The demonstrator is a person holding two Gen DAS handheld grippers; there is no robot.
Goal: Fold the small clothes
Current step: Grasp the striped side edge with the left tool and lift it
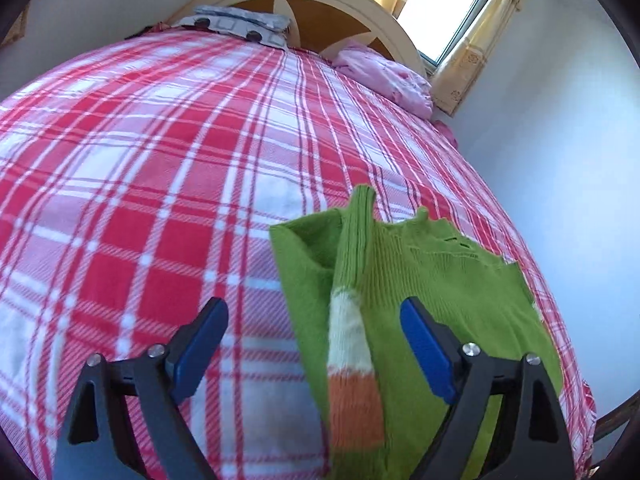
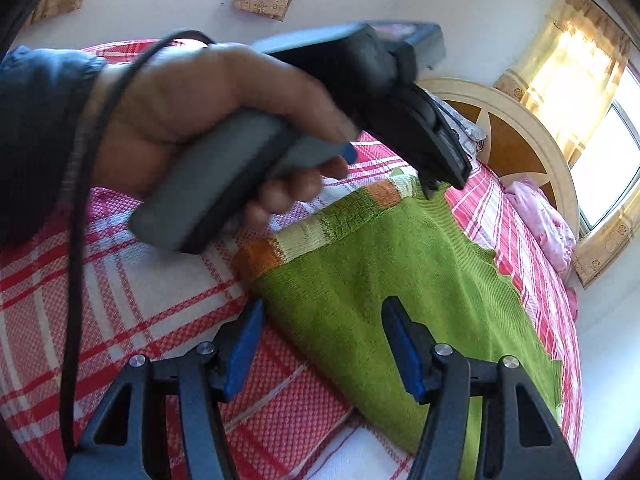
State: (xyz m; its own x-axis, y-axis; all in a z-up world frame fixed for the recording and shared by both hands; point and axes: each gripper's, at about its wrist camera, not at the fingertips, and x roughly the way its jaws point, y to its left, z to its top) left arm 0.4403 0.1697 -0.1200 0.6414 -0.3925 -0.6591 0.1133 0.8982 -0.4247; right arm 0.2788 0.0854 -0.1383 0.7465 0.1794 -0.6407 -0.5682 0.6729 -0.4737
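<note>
A small green knitted sweater (image 1: 436, 280) lies on the red and white plaid bed cover (image 1: 160, 168). One sleeve (image 1: 352, 344), with white and orange bands, lies folded over the body. My left gripper (image 1: 314, 320) is open just above that sleeve, with the sleeve between its blue pads. In the right wrist view the sweater (image 2: 392, 280) lies flat, sleeve (image 2: 312, 224) along its far edge. My right gripper (image 2: 322, 320) is open over the sweater's near corner. The left gripper body and the hand (image 2: 208, 120) holding it hover above the sleeve.
Pillows (image 1: 240, 26) and a pink bundle (image 1: 388, 80) lie by the headboard (image 1: 320, 4). A wall (image 1: 560, 140) runs along the bed's right side, close to the sweater. A window with curtains (image 1: 452, 4) is behind. A black cable (image 2: 76, 240) hangs from the left hand.
</note>
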